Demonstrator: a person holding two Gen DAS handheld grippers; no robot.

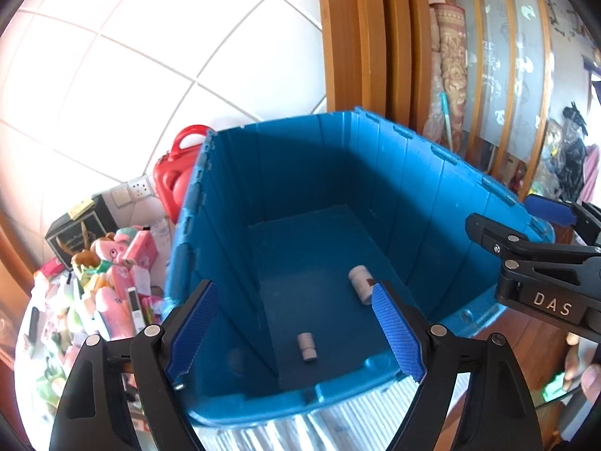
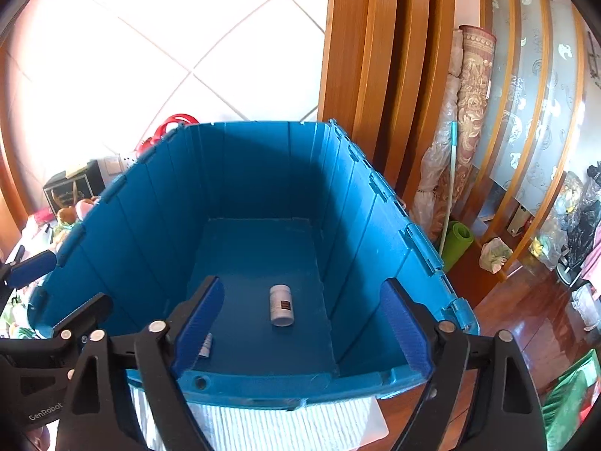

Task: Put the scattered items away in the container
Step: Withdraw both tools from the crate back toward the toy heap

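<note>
A deep blue plastic bin (image 1: 300, 173) stands open below both grippers; it also shows in the right wrist view (image 2: 263, 173). Two white pill bottles lie on its floor: a larger one (image 1: 361, 283) (image 2: 281, 305) and a smaller one (image 1: 307, 346) (image 2: 206, 345), partly hidden behind a finger in the right wrist view. My left gripper (image 1: 296, 330) is open and empty above the bin's near rim. My right gripper (image 2: 304, 330) is open and empty beside it; it shows in the left wrist view (image 1: 533, 233) at the right.
A pile of pink toys and packets (image 1: 112, 289) lies left of the bin, with a red case (image 1: 176, 173) behind it. A white ribbed mat (image 2: 285, 428) lies under the bin. Wooden door frames (image 2: 375, 56), rolled rugs (image 2: 473, 112) and a green roll (image 2: 456, 242) stand at the right.
</note>
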